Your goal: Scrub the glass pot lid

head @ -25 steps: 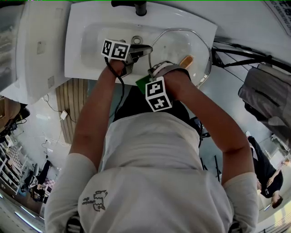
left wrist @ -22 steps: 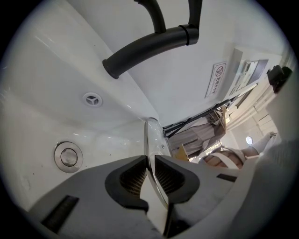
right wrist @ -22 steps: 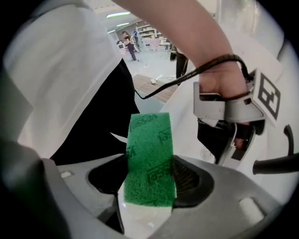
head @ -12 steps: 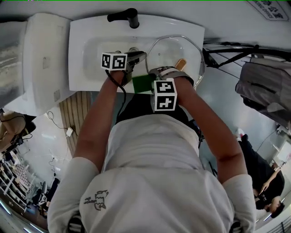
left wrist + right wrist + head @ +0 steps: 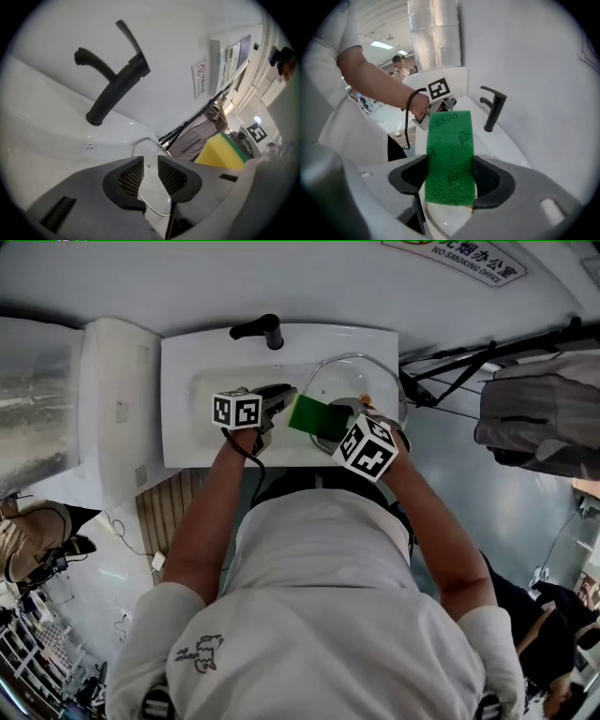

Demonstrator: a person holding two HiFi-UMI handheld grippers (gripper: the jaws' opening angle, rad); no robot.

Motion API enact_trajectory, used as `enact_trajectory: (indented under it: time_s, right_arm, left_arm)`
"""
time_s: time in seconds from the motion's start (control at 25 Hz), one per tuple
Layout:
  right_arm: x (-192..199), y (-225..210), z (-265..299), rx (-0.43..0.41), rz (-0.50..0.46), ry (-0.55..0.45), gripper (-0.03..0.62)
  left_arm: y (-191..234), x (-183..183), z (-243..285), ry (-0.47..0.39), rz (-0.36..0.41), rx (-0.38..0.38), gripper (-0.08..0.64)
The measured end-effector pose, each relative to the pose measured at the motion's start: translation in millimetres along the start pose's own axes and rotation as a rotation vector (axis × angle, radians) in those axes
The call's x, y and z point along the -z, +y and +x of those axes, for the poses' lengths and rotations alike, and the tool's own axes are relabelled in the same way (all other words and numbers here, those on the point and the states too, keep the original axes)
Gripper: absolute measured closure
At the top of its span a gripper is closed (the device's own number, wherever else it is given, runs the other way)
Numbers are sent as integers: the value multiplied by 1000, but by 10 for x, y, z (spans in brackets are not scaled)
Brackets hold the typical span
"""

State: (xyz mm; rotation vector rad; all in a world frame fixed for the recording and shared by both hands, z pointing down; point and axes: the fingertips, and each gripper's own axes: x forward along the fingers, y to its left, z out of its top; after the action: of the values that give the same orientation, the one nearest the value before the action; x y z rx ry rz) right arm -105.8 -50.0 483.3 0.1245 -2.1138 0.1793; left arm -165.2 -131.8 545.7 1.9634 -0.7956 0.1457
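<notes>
Both hands have come up out of the sink (image 5: 183,442) in the last second, and the right wrist has rolled as it rose. The sponge (image 5: 317,416) was tucked low at the front edge of the basin with little of it showing. Now its green scouring face is turned up toward the head view, lying over the left part of the glass pot lid (image 5: 356,376). The lid stands tilted over the right half of the basin, below and to the right of the black tap (image 5: 262,330), and its steel rim reaches to the sink's right edge.

The right gripper (image 5: 451,183) is clamped on the sponge. In its own view both pads press the sponge's sides, and the green face fills the gap and sticks out well past the tips. A curve of the lid's rim shows under the sponge's near end, so the sponge hangs over the glass – whether it touches I cannot tell.

The left gripper (image 5: 150,161) has the lid's left rim in its jaws. They have just been opening a little, yet the gap is narrow and the glass fills it from pad to pad. I read that as a grip eased rather than let go.

For the task, the lift and the roll look like a reset between strokes: the lid is steadied clear of the basin floor and the abrasive side is being brought round to it. The next move probably needs the green face laid flat on the glass, while the left jaws keep enough bite to stop the lid swinging under the push
</notes>
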Motion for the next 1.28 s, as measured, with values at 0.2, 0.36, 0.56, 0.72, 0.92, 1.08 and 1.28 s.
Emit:
enact_trajectory:
  time_s: [0.2,0.36,0.56,0.72,0.92,1.08,1.28]
  right_arm:
    - [-56,-256,-433,105,136,-93,300]
    - [-92,-400,-731,178,206,-165,299]
    - [-190,-382,-999,232,247,-254,299]
    - [-280,-343,-1116,257,252,-300,299]
    - [-309,-323,-1283,277,245,-330,299]
    - [-195,-287,-1467,281,248,-358,299]
    - [-14,-206,-1707,266,223,-377,299]
  left_arm:
    - [-407,-220,-191,-18,121,-1,468]
    - [-842,-412,-388,-81,209,18,468]
    - [-1268,-484,-572,-119,284,44,468]
    - [-1388,-506,-656,-122,317,53,468]
    - [-1586,-499,-766,-139,365,74,468]
    - [-1805,-446,-817,-163,399,64,469]
    - [-1959,-257,-843,-182,410,7,511]
